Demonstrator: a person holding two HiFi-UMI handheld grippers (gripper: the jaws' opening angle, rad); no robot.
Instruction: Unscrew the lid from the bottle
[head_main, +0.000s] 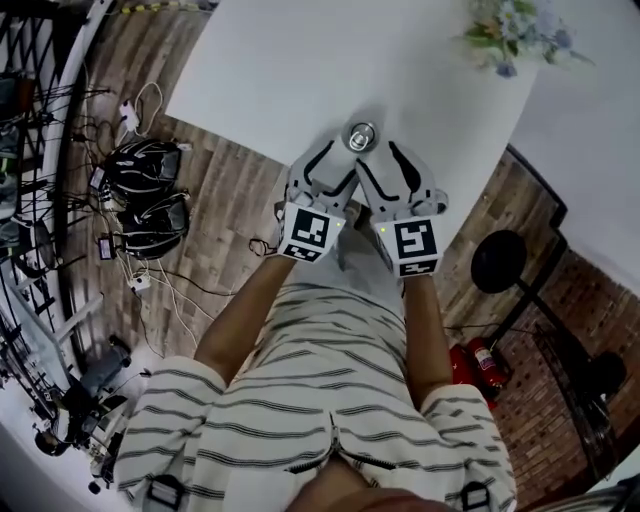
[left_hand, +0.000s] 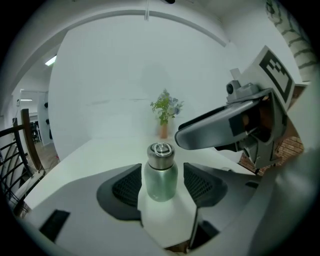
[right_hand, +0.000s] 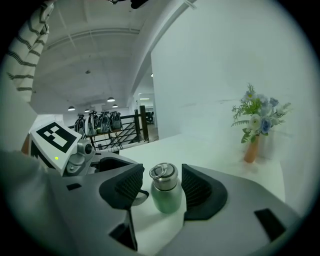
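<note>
Green bottle (left_hand: 160, 181) with steel lid (left_hand: 160, 154) on, upright on white tabletop (head_main: 300, 70) near its front edge, set between the wide-open jaws of both left gripper (left_hand: 160, 189) and right gripper (right_hand: 166, 189), pads flanking without clamping; flowers (head_main: 515, 35) well apart at far corner.

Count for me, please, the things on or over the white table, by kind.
bottle: 1
vase of flowers: 1
grippers: 2 (left gripper, right gripper)
Total: 4
</note>
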